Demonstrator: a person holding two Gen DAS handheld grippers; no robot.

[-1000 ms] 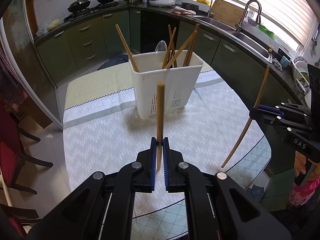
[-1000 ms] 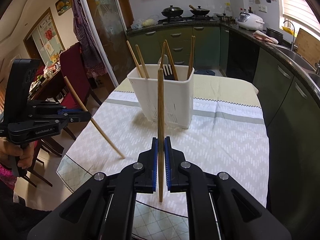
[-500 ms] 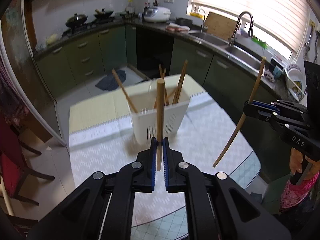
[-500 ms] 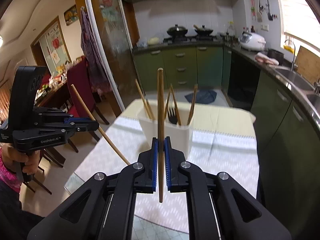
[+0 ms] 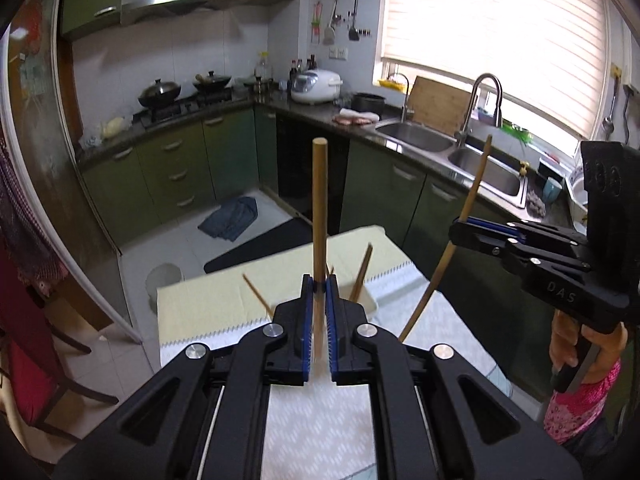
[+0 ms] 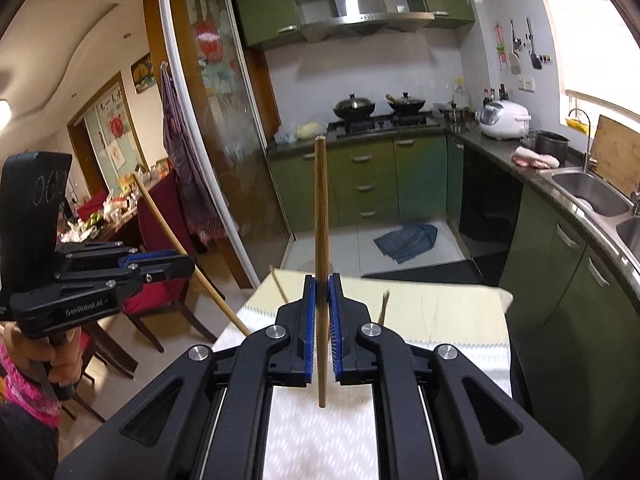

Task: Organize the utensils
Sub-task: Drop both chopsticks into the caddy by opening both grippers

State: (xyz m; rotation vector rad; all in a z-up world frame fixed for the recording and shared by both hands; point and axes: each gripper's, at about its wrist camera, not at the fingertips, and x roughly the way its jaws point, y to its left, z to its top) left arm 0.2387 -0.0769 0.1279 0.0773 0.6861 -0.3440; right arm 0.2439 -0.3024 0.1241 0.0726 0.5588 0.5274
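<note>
My left gripper (image 5: 319, 286) is shut on a wooden chopstick (image 5: 319, 208) held upright. My right gripper (image 6: 322, 284) is shut on another wooden chopstick (image 6: 321, 220), also upright. Both are raised high above the table. In the left wrist view the right gripper (image 5: 460, 232) shows at the right with its chopstick (image 5: 464, 220) slanting. In the right wrist view the left gripper (image 6: 188, 266) shows at the left with its chopstick (image 6: 180, 244). The white utensil holder (image 5: 370, 303) is mostly hidden behind my jaws; only chopstick tips (image 5: 362, 270) (image 6: 385, 308) stick up from it.
The table carries a white patterned cloth (image 5: 320, 420) and a yellow cloth (image 5: 208, 304). Green cabinets, a stove (image 6: 376, 120) and a sink (image 5: 416, 138) line the kitchen walls. Red chairs (image 6: 160, 292) stand at the left of the table.
Both grippers have risen well above the table with their chopsticks, so the utensil holder has dropped low and behind the jaws in both views.
</note>
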